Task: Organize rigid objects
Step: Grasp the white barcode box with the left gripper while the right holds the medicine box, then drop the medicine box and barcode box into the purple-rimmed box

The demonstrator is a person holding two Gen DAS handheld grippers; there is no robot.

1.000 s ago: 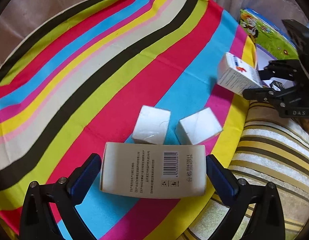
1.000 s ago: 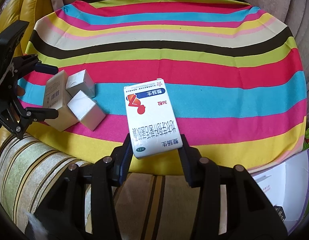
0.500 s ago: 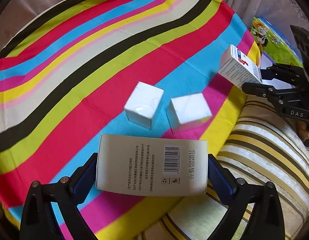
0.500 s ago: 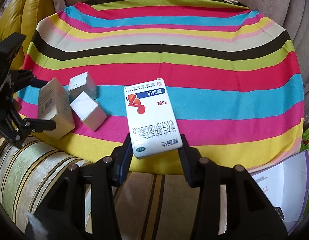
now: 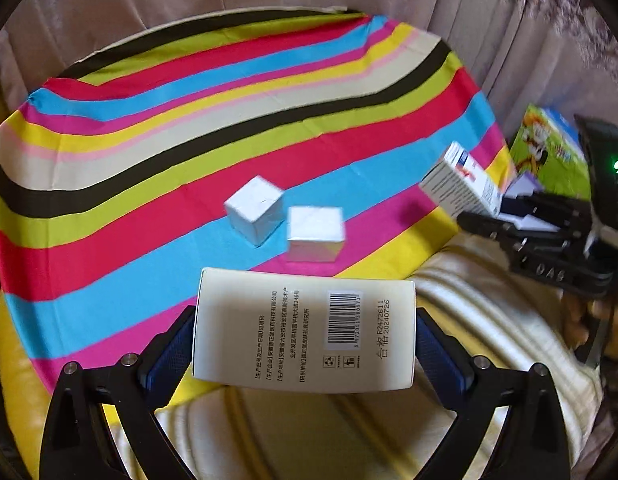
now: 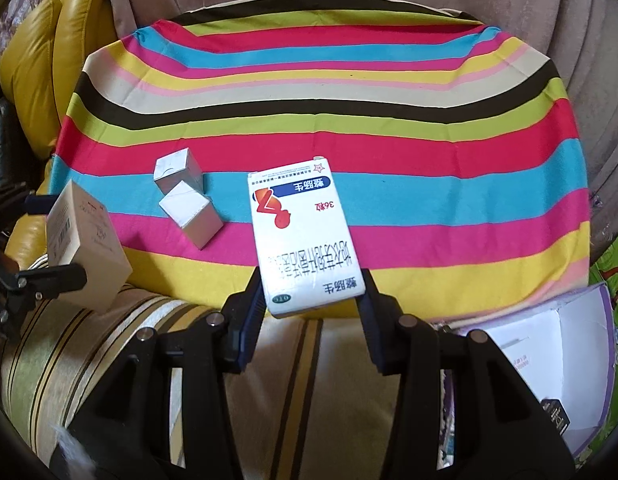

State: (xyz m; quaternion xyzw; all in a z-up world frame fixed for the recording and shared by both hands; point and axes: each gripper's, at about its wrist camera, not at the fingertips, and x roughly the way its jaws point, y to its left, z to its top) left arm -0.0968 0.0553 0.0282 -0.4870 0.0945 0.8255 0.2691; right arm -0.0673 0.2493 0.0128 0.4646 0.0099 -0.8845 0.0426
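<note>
My left gripper (image 5: 303, 340) is shut on a cream box with a barcode (image 5: 305, 332), held above the near edge of the striped cloth (image 5: 189, 140). It also shows in the right wrist view (image 6: 85, 244) at the left. My right gripper (image 6: 311, 300) is shut on a white medicine box with red and blue print (image 6: 301, 236), held above the cloth's near edge; it shows in the left wrist view (image 5: 461, 184) too. Two small silver-white cubes (image 5: 255, 210) (image 5: 315, 232) sit side by side on the cloth, also seen in the right wrist view (image 6: 177, 170) (image 6: 191, 218).
The striped cloth (image 6: 309, 100) covers a seat with beige upholstery behind. A striped cushion (image 6: 109, 340) lies below the grippers. A yellow leather cushion (image 6: 41, 52) is at the left. An open white box (image 6: 557, 352) and a green picture box (image 5: 549, 152) lie at the right.
My left gripper has lifted the cream box and drawn back from the two cubes toward the cloth's near edge. My right gripper has also pulled back, keeping hold of the medicine box.
</note>
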